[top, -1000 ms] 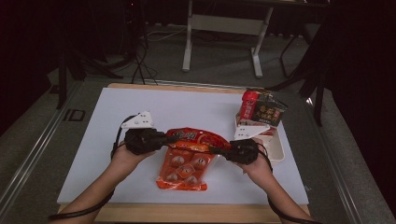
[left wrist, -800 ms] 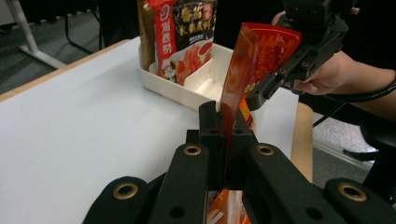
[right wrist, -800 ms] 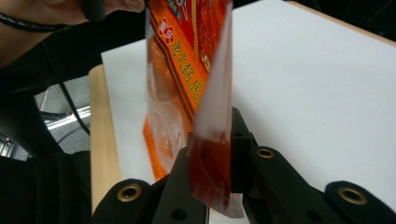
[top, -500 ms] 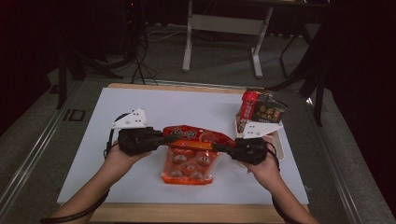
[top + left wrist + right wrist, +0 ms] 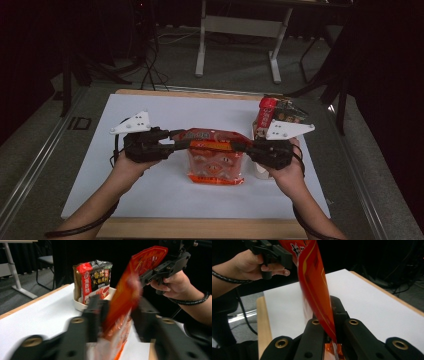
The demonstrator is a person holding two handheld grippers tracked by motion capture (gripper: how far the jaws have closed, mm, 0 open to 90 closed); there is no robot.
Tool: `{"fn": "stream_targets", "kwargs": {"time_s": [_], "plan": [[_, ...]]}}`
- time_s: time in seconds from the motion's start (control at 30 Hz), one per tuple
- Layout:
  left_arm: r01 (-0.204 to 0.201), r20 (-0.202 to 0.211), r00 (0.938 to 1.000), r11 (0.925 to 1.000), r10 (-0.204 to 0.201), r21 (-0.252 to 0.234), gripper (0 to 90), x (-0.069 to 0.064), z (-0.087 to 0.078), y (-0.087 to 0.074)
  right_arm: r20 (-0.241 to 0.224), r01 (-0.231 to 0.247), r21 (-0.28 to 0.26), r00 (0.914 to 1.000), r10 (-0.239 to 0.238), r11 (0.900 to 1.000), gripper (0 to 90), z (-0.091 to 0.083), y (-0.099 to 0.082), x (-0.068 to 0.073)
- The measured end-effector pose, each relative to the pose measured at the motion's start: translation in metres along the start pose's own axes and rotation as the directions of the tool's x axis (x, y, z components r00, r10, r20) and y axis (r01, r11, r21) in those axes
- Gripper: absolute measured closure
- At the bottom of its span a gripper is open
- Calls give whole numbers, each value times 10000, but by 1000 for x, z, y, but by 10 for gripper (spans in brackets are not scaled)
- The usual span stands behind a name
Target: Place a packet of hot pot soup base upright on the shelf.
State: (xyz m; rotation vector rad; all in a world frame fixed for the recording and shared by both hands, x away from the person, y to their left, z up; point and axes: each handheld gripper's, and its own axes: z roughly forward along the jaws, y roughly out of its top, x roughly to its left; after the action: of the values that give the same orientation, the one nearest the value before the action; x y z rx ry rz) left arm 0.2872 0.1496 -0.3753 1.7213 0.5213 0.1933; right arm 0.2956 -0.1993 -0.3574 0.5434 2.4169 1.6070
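An orange snack bag (image 5: pixel 215 160) hangs upright above the white mat, held by its top edge between the two grippers. My right gripper (image 5: pixel 239 146) is shut on the bag's top right corner; in the right gripper view the orange film (image 5: pixel 314 277) is pinched between its jaws (image 5: pixel 328 312). My left gripper (image 5: pixel 182 140) is at the top left corner. Its jaws have just been opening and now stand apart (image 5: pixel 120 312), with the bag (image 5: pixel 125 290) loose between them. The right gripper (image 5: pixel 162 267) also appears in the left gripper view, clamped on the bag's far corner.
A white tray (image 5: pixel 260 172) at the back right holds upright packets, one red (image 5: pixel 267 112) and one dark (image 5: pixel 292 114); they also show in the left gripper view (image 5: pixel 95 280). The white mat (image 5: pixel 125 190) covers the table, with a wooden edge (image 5: pixel 200 227) at the front.
The bag has gone from lying flat on the mat to hanging upright as both hands lifted it. The left gripper's jaws have parted around its corner.
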Motion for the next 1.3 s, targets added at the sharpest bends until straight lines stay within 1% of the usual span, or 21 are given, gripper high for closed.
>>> {"fn": "stream_targets", "kwargs": {"time_s": [0.07,0.1,0.13,0.17,0.2,0.23,0.27,0.3,0.37,0.43,0.47,0.53,0.63,0.77,0.93,1.0,1.1,1.13,1.17,1.27,1.3], "plan": [[75,-87,9999,9999,-76,-86,460,2,0,-1,52,-102,-154,9999,103,9998,900,-4,2,-2],[79,-220,9997,9999,-82,-115,393,2,0,-2,185,-114,-259,9998,119,9996,900,-6,4,-4],[89,-294,9995,9999,-91,-93,340,2,-1,-4,174,-180,-335,9997,186,9993,900,-8,5,-5],[198,-227,9995,9997,-201,-154,309,3,-1,-5,248,-181,-396,9995,191,9991,900,-11,7,-7],[380,-183,9991,9991,-383,-168,260,5,0,-7,328,-230,-491,9992,246,9985,900,-15,9,-9],[473,-157,9987,9988,-475,-126,197,6,0,-8,296,-324,-571,9990,342,9978,900,-18,11,-11],[547,-227,9982,9985,-549,-71,145,7,1,-10,366,-348,-667,9986,373,9972,900,-22,13,-13],[524,-294,9982,9986,-525,-43,143,7,2,-11,455,-332,-726,9983,366,9968,900,-25,15,-15],[669,-283,9974,9977,-670,-53,137,8,3,-15,572,-310,-882,9977,362,9956,900,-32,20,-17],[634,-245,9977,9979,-636,-87,85,9,5,-19,681,-252,-973,9972,319,9949,900,-39,24,-19],[591,-323,9977,9982,-592,-48,59,10,6,-21,785,-234,-1038,9964,317,9943,900,-43,26,-20],[651,-398,9971,9978,-655,-131,12,10,7,-25,998,-186,-1097,9946,297,9938,900,-50,30,-23],[549,-618,9966,9985,-551,-40,11,9,8,-31,1269,-206,-1257,9912,366,9919,900,-61,34,-28],[650,-502,9966,9979,-647,36,11,10,10,-38,1634,-273,-1464,9852,514,9889,900,-76,37,-37],[717,-440,9965,9972,-707,210,11,11,11,-49,2135,-292,-1580,9749,630,9870,900,-95,38,-46],[720,-556,9960,9967,-698,378,11,12,11,-53,2314,-318,-1596,9704,687,9867,900,-102,37,-50],[759,-604,9955,9961,-732,445,11,12,10,-59,2586,-407,-1642,9624,828,9856,900,-113,33,-55],[785,-566,9955,9961,-762,396,11,13,9,-61,2605,-441,-1603,9617,853,9861,900,-116,31,-57],[844,-524,9952,9957,-824,369,11,13,9,-63,2697,-477,-1617,9587,907,9857,900,-119,30,-58],[910,-586,9943,9952,-888,366,11,14,7,-68,2915,-616,-1589,9506,1065,9854,900,-125,23,-63],[927,-649,9938,9948,-898,432,11,14,7,-70,2931,-680,-1573,9495,1123,9852,900,-126,20,-65]]}}
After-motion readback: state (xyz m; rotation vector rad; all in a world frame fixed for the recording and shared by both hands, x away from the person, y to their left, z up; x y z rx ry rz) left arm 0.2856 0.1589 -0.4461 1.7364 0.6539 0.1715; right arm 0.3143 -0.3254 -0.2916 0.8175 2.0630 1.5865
